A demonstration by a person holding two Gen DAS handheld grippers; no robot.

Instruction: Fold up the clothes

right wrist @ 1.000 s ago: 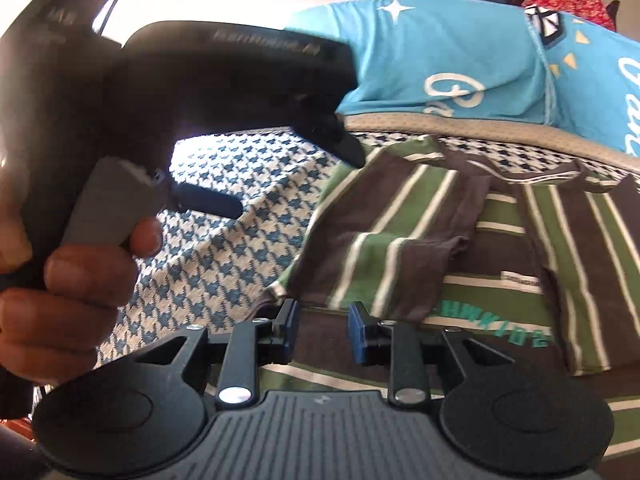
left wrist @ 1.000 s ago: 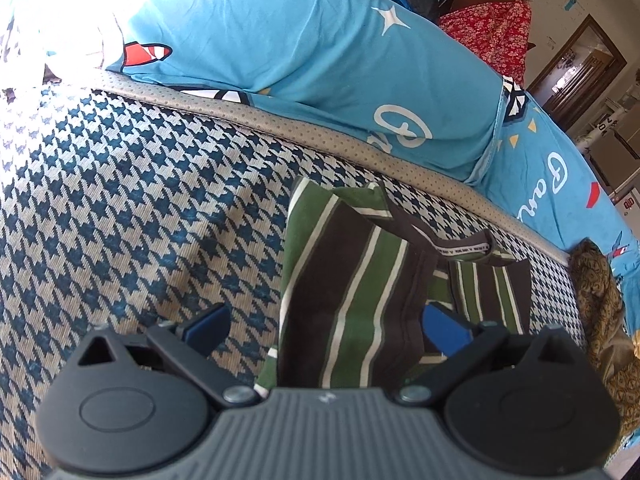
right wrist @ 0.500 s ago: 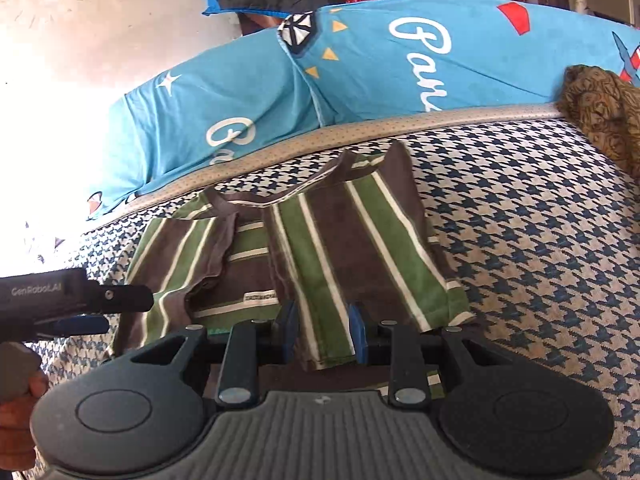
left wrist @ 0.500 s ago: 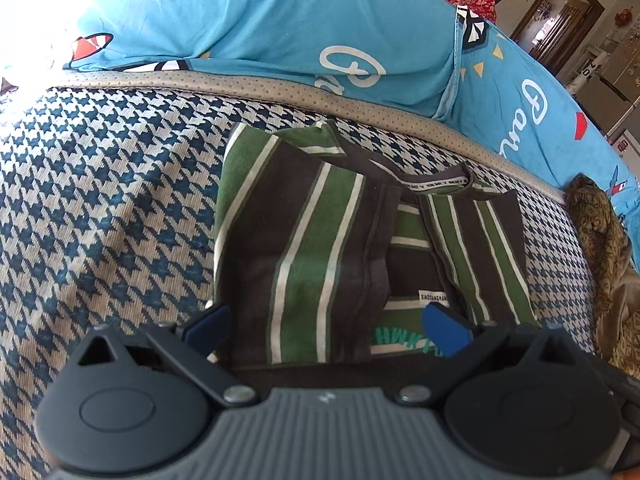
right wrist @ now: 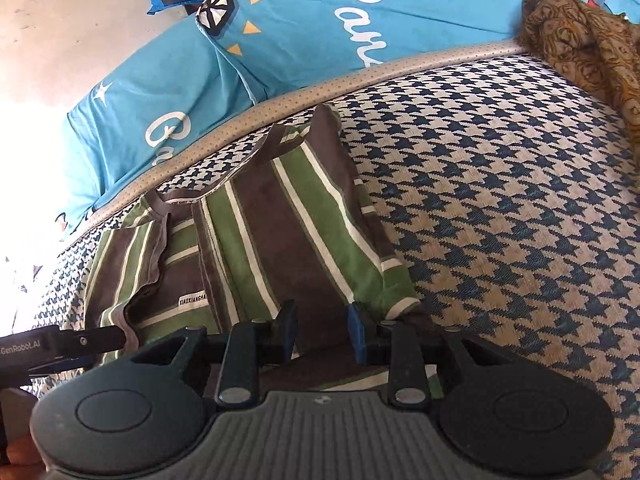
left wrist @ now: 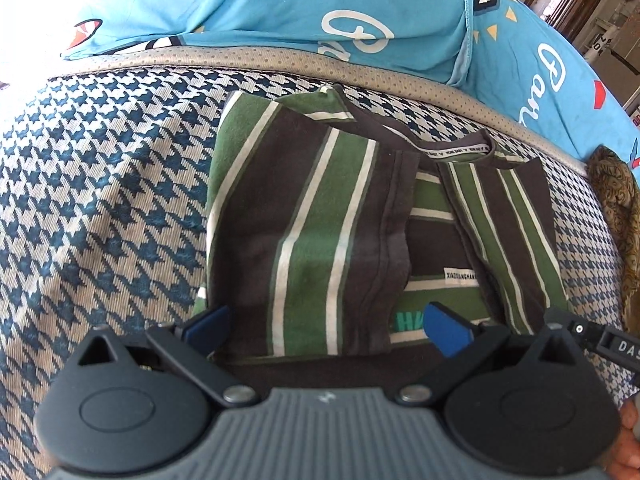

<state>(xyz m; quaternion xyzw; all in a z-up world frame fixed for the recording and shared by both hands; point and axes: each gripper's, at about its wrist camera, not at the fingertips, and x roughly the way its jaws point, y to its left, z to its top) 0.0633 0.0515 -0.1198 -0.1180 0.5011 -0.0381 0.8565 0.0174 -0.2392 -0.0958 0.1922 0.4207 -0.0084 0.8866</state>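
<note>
A green, brown and white striped T-shirt [left wrist: 320, 216] lies flat on the houndstooth bed cover, both sleeves folded inward over its body; it also shows in the right wrist view [right wrist: 280, 236]. My left gripper [left wrist: 326, 326] is wide open, its blue pads straddling the shirt's folded left side near the lower part. My right gripper [right wrist: 322, 332] is partly open and empty, hovering over the shirt's folded right side near its lower edge. The left gripper's tip [right wrist: 96, 338] shows at the left of the right wrist view.
The houndstooth cover [left wrist: 100, 200] spreads on both sides of the shirt [right wrist: 500, 220]. Blue printed pillows [left wrist: 300, 12] line the far edge behind a beige piped border. A brown patterned cloth [right wrist: 588, 40] lies at the far right.
Both grippers moved toward the shirt's lower part. The left view shifted from the shirt's left side to centre on it. The right gripper swung right, away from the left hand.
</note>
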